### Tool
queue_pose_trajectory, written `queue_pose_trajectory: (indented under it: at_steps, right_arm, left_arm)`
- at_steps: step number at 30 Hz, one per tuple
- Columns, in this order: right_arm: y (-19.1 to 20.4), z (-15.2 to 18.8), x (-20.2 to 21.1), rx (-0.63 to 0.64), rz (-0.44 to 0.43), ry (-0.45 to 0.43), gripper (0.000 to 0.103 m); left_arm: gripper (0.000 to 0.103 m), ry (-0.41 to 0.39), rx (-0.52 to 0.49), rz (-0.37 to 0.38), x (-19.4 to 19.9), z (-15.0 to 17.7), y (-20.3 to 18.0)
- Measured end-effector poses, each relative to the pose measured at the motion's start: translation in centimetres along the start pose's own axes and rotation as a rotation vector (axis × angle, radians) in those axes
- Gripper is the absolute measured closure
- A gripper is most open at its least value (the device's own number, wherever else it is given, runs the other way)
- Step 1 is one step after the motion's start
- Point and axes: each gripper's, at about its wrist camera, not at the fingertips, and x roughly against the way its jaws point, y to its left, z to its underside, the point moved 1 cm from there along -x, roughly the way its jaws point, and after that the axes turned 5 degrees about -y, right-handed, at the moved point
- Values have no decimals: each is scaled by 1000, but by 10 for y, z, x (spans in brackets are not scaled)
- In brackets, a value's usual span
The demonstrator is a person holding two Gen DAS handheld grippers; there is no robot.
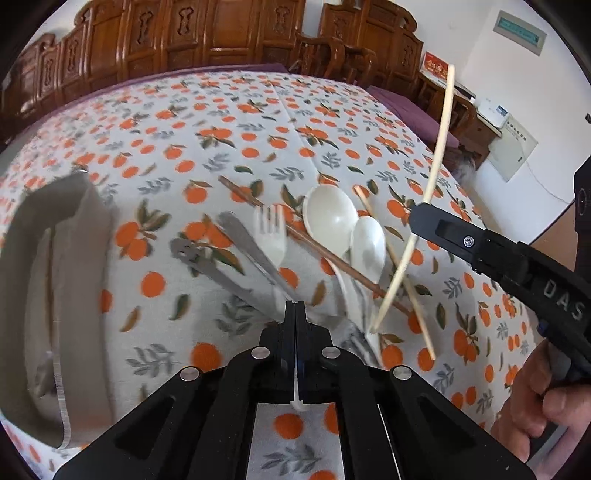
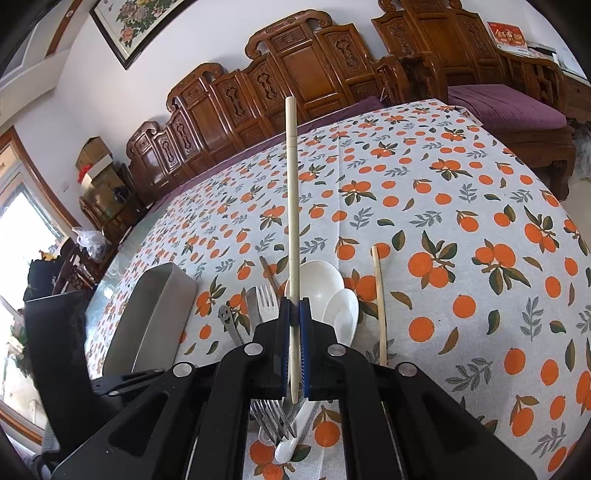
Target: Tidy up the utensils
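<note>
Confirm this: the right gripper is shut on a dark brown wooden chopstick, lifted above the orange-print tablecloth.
Wrong on colour. The right gripper is shut on a pale cream chopstick, as the right wrist view shows. It is indeed lifted above the orange-print tablecloth.

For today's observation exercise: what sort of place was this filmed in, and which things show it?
Probably a home living or dining room. A table under an orange-print tablecloth stands before carved wooden chairs, a framed flower painting hangs on the wall, and a purple-cushioned bench sits alongside.
</note>
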Motion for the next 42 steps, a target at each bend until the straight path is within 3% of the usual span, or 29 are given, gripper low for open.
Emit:
queue_pose_trajectory:
  at_steps: [2,6,8,13,17,19,28,33,42]
  right_arm:
    - [0,0,0,3,-2,-1,97]
    - [2,1,-1,9,-3,0,97]
    - [2,1,-1,9,-2,0,97]
    - [0,1,0,3,-2,-4,97]
    - [2,0,0,7,-5,-3,97]
    - [3,0,0,9,-6,-3,97]
    - [1,0,0,11,-7,-3,97]
    - [2,0,-1,13,-8,0,97]
    - [15,3,-7,46,-24,20,97]
  left_arm:
    - [103,4,11,-22,2,0,6]
    - [76,31,38,-49,-5,-2,14]
    - [71,60,62,-61,-13,-5,15]
    - [71,109,96,-119,-29,-10,20]
    - [71,126,117,-115,-34,-14,26]
    - [79,130,101,-145,-37,-16,27]
    - [83,136,39,-155,-35,-14,25]
    - [96,138,23,-136,-30,-12,27]
    - [98,114,-15,-95,-11,-3,25]
